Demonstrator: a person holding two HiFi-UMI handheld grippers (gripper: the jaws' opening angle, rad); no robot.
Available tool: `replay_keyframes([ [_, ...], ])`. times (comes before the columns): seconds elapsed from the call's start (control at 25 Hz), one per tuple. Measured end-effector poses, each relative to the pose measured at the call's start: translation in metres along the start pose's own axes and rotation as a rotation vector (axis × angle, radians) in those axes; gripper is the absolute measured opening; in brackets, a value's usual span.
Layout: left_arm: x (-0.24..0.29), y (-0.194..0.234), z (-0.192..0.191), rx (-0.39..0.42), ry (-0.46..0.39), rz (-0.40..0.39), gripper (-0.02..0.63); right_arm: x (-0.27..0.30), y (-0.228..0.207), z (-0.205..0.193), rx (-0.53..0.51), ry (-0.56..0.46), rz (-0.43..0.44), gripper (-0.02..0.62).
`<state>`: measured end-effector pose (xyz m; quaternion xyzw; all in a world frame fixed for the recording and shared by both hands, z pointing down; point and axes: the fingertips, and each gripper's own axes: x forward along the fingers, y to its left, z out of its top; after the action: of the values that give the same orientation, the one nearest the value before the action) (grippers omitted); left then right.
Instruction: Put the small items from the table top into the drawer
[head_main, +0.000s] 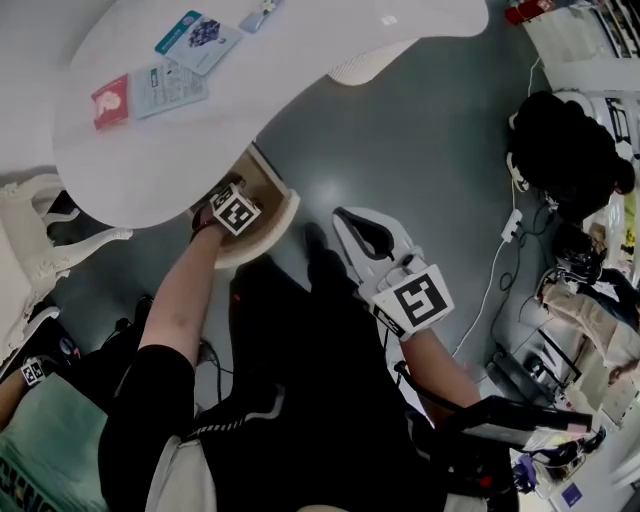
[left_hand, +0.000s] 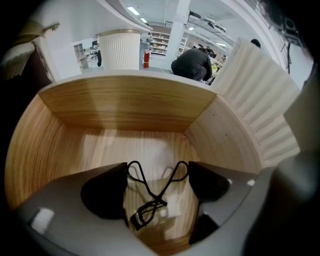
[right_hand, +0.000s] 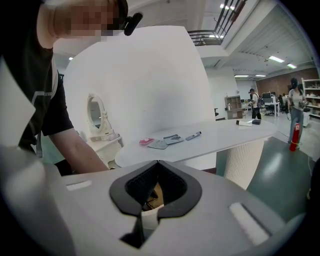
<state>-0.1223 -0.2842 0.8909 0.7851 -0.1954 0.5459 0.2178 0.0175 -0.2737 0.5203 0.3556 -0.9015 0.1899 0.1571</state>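
- The left gripper (left_hand: 157, 172) points steeply down into the open drawer (left_hand: 125, 107). Its jaws stand wide apart and clamp nothing.
- A black eyelash curler (left_hand: 150, 197) sits between those jaws, inside the drawer. It looks to lie loose on the wooden floor, though its left loop is so close to the left pad that contact cannot be ruled out.
- In the left gripper view the curler's long axis runs from about 1 o'clock, at the finger loops, to 7 o'clock, at the curved head.
- The right gripper (right_hand: 157, 164) hangs over the floor at about 3 o'clock from the drawer in the head view. Its jaws are closed together and empty.
- The small items left on the table top (head_main: 300, 70) are a red packet (head_main: 110, 101) and two printed cards (head_main: 170, 88).
- They lie at roughly 10 to 11 o'clock from the left gripper in the head view, so I judge the left hand the nearer for the next pick.
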Motion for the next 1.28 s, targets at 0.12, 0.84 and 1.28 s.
replay_keyframes([
  [0.12,-0.003,0.004,0.003,0.013,-0.008,0.027,0.39,-0.001,-0.001,0.0,-0.005,0.0,0.009,0.003],
  [0.84,-0.028,-0.033,0.019,0.086,-0.018,-0.075,0.39,-0.011,0.003,0.023,-0.033,-0.036,0.056,0.003],
  [1.28,-0.086,-0.046,0.023,0.113,-0.065,-0.007,0.287,-0.024,0.022,0.05,-0.047,-0.072,0.109,0.003],
])
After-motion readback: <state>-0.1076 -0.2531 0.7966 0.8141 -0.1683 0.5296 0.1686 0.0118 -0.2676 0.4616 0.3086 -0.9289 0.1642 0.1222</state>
